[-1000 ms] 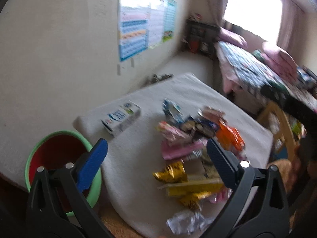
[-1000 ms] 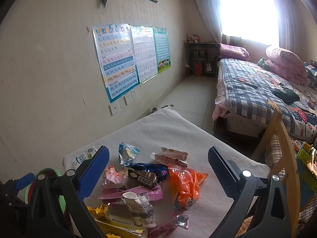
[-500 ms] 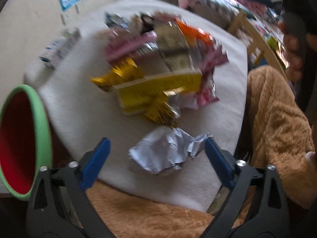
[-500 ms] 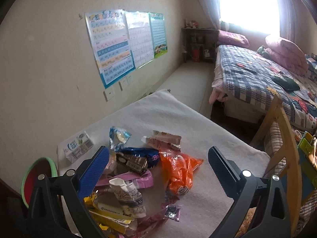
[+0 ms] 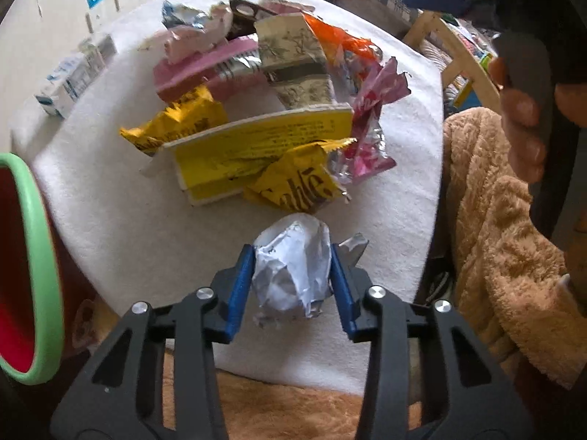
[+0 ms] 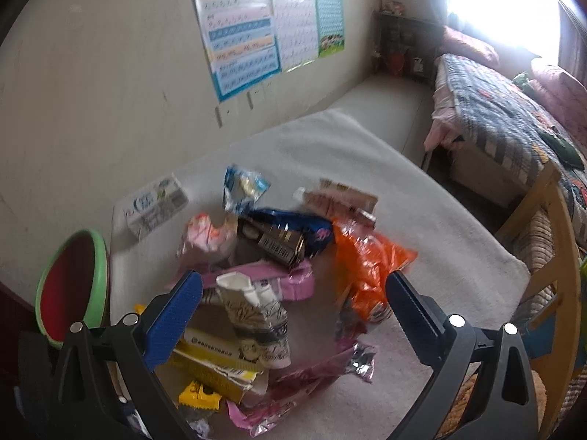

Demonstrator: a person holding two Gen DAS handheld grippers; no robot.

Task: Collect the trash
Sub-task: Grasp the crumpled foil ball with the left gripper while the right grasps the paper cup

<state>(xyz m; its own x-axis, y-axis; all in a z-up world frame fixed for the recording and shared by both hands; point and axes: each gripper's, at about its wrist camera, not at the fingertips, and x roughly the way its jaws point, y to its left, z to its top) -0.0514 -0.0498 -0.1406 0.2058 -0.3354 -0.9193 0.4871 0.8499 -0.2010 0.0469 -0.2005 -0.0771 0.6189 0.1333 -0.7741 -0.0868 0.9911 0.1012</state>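
The left gripper (image 5: 291,277) points down at the bench (image 5: 121,227), its jaws closing with both pads against a crumpled white wrapper (image 5: 291,264) at the near edge. The right gripper (image 6: 293,315) hovers over the wrapper pile (image 6: 279,256), jaws wide apart and empty.

The left gripper (image 5: 291,275) points steeply down, its jaws closing with a crumpled silver wrapper (image 5: 291,264) between them, both blue pads (image 5: 240,282) already against its sides. The right gripper (image 6: 293,315) tilts downward with its jaws spread wide and nothing pressed between the pads. In the left wrist view, the person's right hand (image 5: 524,110) wraps its fingers round a dark handle, a fuzzy tan sleeve (image 5: 506,275) below it.
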